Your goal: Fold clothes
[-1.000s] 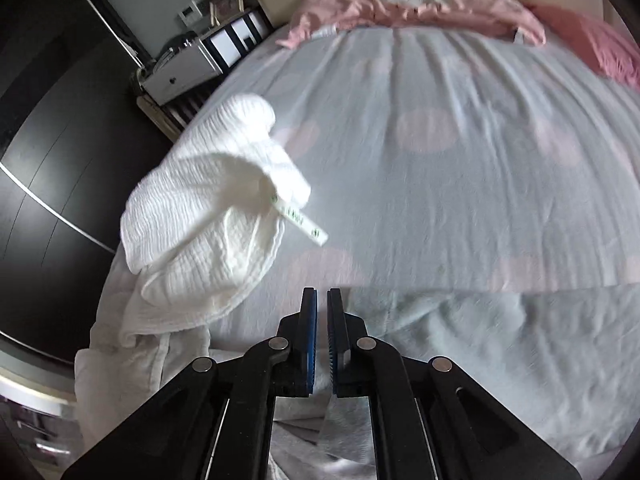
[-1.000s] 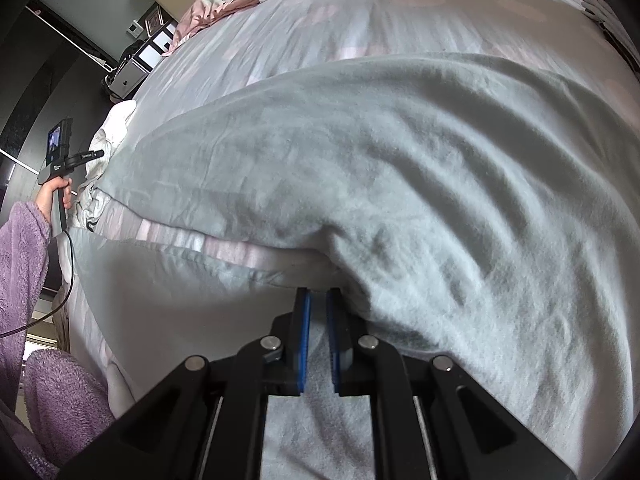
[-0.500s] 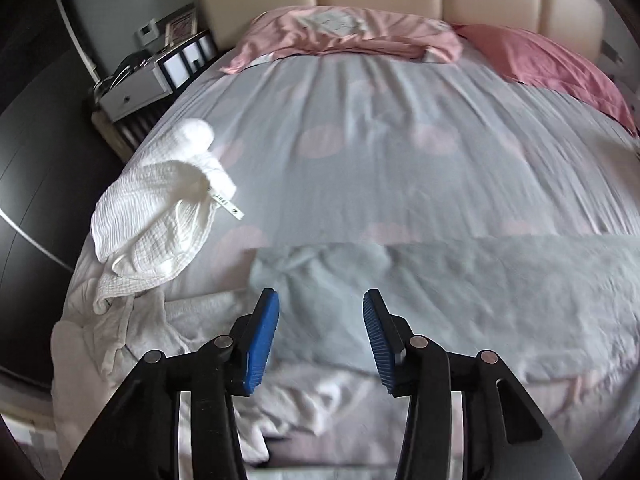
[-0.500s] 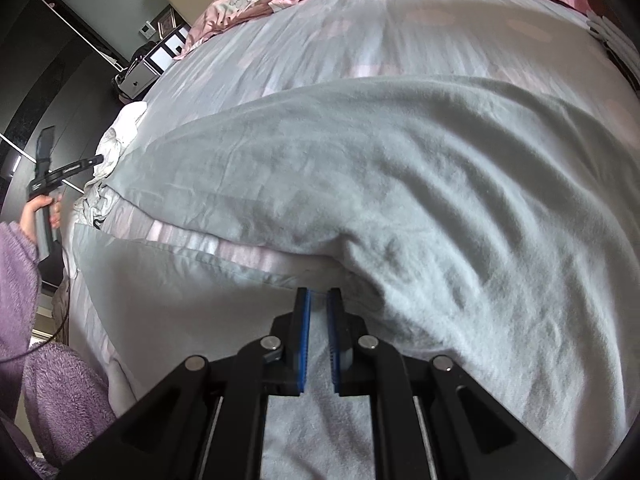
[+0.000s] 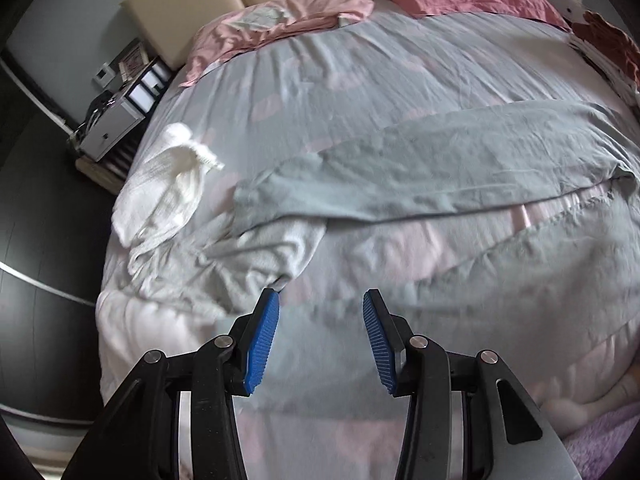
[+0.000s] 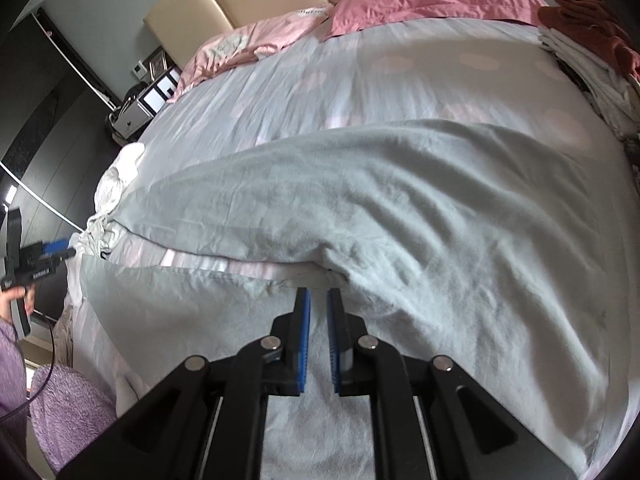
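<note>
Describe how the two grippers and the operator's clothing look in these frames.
Both the left gripper and the right gripper have black angular linkage arms with silver round rivets and blue ribbed pads. A thin dark cable hangs below the left one. The person wears a fuzzy purple sleeve.

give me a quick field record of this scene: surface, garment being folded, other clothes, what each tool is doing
surface: bed with a grey, pink-spotted cover
garment: grey garment spread across the bed, one edge folded over
other clothes: white textured garment crumpled near the bed's left edge
pillows: pink pillows by the beige headboard
left tool: open, empty, above the cover
right tool: nearly closed on the grey garment's cloth; a narrow gap shows between the pads
</note>
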Tool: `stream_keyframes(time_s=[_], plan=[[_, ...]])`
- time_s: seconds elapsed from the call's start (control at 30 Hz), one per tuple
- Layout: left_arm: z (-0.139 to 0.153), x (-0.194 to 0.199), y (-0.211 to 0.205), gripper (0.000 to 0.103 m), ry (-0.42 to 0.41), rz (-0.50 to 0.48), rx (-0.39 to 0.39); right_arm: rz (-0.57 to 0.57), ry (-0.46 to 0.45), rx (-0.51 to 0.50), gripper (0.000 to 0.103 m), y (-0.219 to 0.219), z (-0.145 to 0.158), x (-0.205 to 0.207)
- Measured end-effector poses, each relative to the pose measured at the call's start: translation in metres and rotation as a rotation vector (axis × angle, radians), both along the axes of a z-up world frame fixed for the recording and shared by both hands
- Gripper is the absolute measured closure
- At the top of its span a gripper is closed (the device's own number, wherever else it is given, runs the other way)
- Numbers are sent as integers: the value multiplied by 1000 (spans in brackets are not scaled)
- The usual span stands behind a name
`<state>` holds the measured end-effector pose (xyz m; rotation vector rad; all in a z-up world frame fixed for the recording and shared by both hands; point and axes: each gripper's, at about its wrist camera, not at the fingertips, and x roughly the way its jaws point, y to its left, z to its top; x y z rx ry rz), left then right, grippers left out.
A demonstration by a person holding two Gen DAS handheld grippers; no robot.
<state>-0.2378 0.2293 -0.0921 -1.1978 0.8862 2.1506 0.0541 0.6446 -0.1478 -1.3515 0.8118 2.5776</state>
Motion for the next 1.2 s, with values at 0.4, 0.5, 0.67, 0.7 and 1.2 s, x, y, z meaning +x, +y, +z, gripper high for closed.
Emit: stream_keyframes(time_s=[0.4,0.5,0.67,0.7,1.2], plan=[[103,0,-142,57,200,252,-12,27,59,53,93,-15,27,16],[110,17,-160,50,207,251,20,36,79,81,93,-20,40,19],[76,39,-144,49,169,169,35,158,50,165,93,-39,63,16],[68,43,-139,49,160,150,35,193,29,199,93,-43,69,16],[-52,71,-78,49,47,-131,-110,393,-216,384,92,2,84,77]])
